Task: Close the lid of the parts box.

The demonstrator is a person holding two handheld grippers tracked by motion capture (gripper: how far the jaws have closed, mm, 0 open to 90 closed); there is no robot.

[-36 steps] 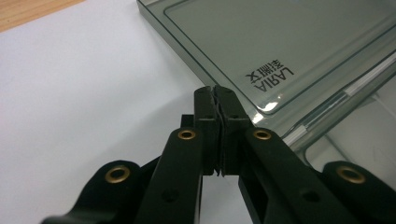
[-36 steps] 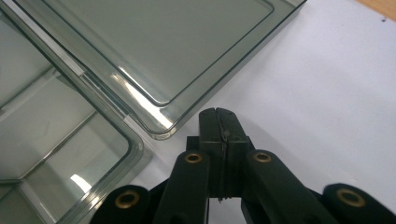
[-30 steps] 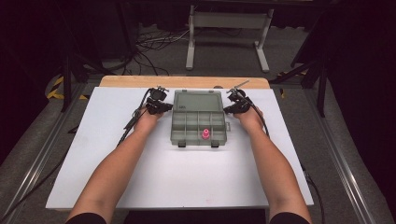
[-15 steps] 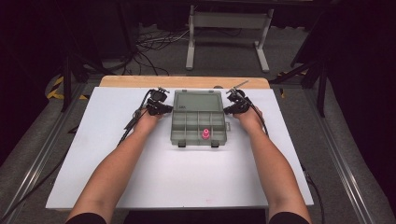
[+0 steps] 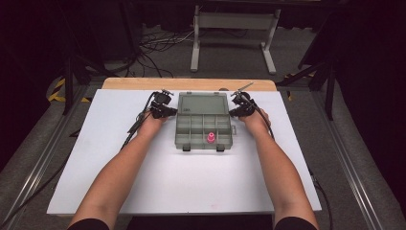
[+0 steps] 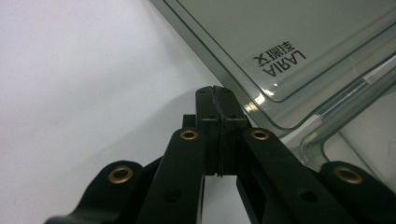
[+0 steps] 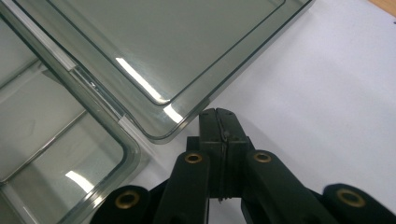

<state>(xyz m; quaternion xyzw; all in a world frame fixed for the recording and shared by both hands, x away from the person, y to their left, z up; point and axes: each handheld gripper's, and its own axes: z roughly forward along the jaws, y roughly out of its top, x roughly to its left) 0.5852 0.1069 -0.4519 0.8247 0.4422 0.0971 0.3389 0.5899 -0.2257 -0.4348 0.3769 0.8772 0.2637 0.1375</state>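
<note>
A grey see-through compartment box [image 5: 190, 125] lies open in the middle of the white table, its lid [image 5: 203, 103] folded flat to the far side. One near compartment holds a small pink piece [image 5: 209, 138]. My left gripper [image 5: 168, 111] rests at the box's left edge by the hinge, jaws pressed together with nothing between them; its tip [image 6: 215, 91] sits just beside the lid's corner [image 6: 261, 100]. My right gripper [image 5: 235, 111] mirrors it at the right edge, also shut and empty, its tip [image 7: 217, 113] just off the lid's rounded corner [image 7: 163, 122].
The white board [image 5: 158, 187] has a wooden strip [image 5: 143, 84] along its far edge. Cables trail from both grippers along the forearms. A metal stand [image 5: 234, 21] and floor cables lie beyond the table. Two latches stick out on the box's near side.
</note>
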